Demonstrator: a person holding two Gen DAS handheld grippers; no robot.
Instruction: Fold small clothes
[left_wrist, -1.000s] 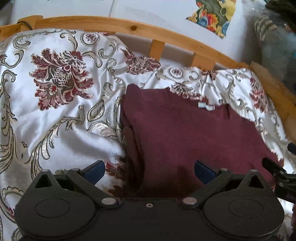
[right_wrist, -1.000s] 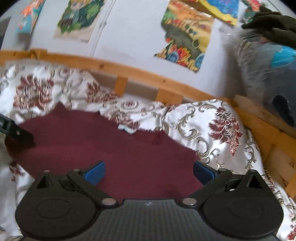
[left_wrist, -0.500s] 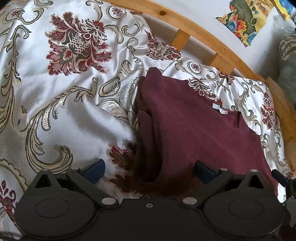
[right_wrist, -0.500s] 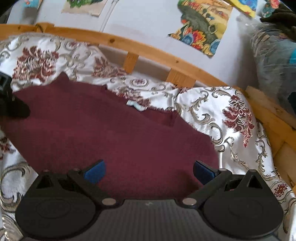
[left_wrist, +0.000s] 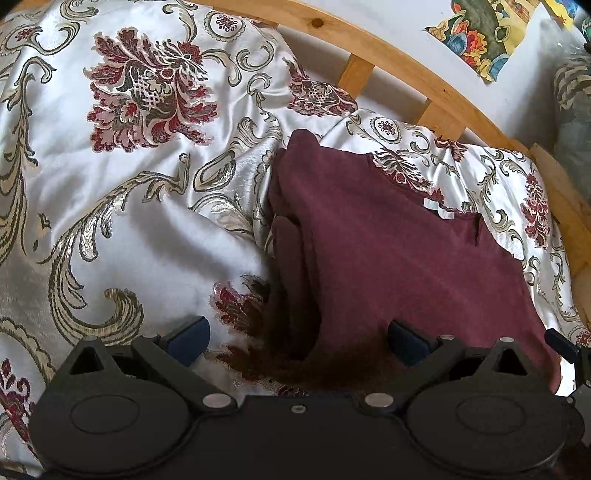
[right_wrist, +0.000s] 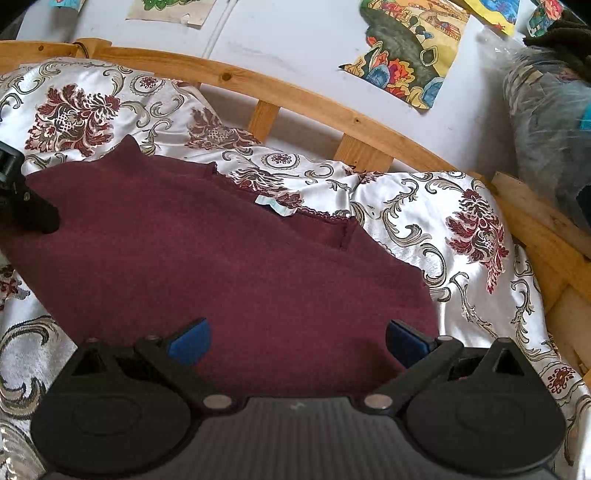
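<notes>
A maroon knit garment (left_wrist: 399, 254) lies on a satin floral bedspread, its left side folded into layered edges (left_wrist: 291, 243). It has a lace neckline with a small white label (right_wrist: 275, 206). My left gripper (left_wrist: 295, 339) is open and empty, hovering over the garment's near left corner. My right gripper (right_wrist: 295, 341) is open and empty over the garment's near right part (right_wrist: 236, 280). The left gripper also shows at the left edge of the right wrist view (right_wrist: 26, 206), and the right gripper at the right edge of the left wrist view (left_wrist: 570, 354).
The bedspread (left_wrist: 122, 206) covers a bed with a wooden slatted rail (right_wrist: 295, 99) along the back and right. A white wall with colourful pictures (right_wrist: 410, 55) stands behind. A plastic-wrapped bundle (right_wrist: 546, 122) sits at the far right.
Both grippers have dropped closer to the garment and tilted down. The left has shifted toward the garment's folded left edge. Both stay open and the garment lies unchanged.
</notes>
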